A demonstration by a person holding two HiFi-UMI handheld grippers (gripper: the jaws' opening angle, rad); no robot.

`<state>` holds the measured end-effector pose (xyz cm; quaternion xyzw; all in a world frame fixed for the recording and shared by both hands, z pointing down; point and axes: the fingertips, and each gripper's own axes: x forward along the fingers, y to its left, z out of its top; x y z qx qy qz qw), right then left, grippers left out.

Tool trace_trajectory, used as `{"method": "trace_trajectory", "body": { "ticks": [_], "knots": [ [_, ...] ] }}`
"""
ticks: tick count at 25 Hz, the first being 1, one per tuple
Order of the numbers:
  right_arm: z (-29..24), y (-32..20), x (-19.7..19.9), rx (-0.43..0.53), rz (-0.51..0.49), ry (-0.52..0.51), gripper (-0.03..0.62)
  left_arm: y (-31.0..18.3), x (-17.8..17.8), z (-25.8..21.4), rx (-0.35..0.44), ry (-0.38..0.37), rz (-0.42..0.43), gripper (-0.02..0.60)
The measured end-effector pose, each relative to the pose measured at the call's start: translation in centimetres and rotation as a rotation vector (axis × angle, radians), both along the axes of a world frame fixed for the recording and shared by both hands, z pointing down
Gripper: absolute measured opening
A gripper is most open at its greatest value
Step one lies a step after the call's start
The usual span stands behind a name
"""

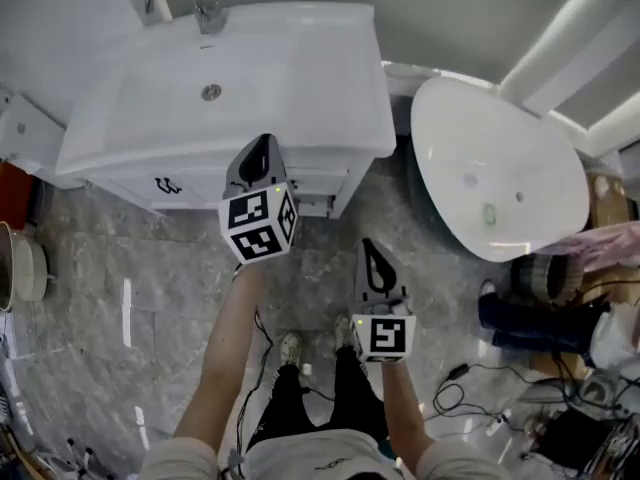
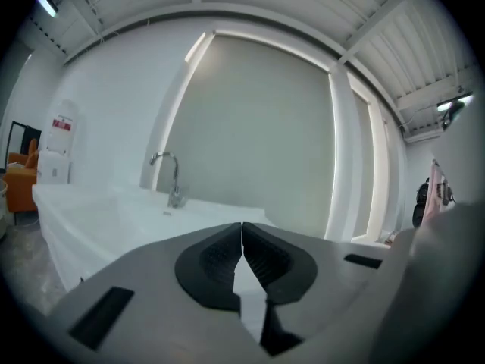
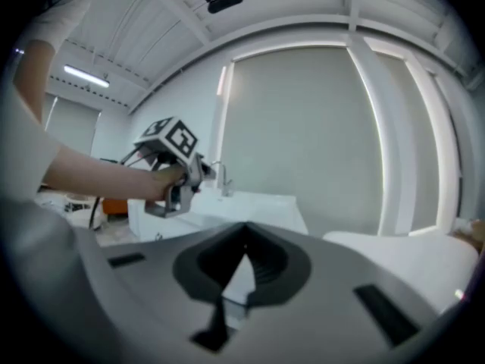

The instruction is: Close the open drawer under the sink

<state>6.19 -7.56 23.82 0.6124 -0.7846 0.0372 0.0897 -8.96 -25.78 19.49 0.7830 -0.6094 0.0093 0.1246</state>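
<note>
A white sink point(image 1: 300, 78) with a chrome faucet point(image 1: 205, 13) sits on a white vanity. Its drawer fronts point(image 1: 310, 186) show under the sink's front edge; from above I cannot tell how far any stands out. My left gripper point(image 1: 262, 148) hangs in the air in front of the vanity, level with the sink's rim, jaws shut and empty point(image 2: 242, 230). My right gripper point(image 1: 373, 250) is nearer to me and to the right, over the floor, also shut on nothing point(image 3: 244, 233). In the right gripper view the left gripper point(image 3: 203, 174) is seen in a hand before the sink point(image 3: 258, 203).
A large white oval basin point(image 1: 500, 168) stands right of the vanity. Cables and gear point(image 1: 560, 418) lie on the grey stone floor at the right. A red item point(image 1: 12, 193) and round object point(image 1: 25, 268) sit at the left edge. My legs and shoes point(image 1: 290, 348) are below.
</note>
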Motion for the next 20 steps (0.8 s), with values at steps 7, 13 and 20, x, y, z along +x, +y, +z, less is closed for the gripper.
{"method": "trace_trajectory", "body": {
  "ticks": [7, 13, 20],
  "knots": [
    [-13.4, -0.4, 0.8, 0.085, 0.071, -0.082, 0.029, 5.4, -1.8, -18.7, 0.287, -0.065, 0.045, 0.020],
    [-21.5, 3.5, 0.3, 0.154, 0.061, -0.098, 0.029, 15.3, -0.5, -20.9, 0.292, -0.012, 0.129, 0.021],
    [-25.4, 7.3, -2.8, 0.251, -0.004, -0.053, 0.029, 20.9, 0.1, -21.5, 0.300, -0.042, 0.135, 0.021]
  ]
}}
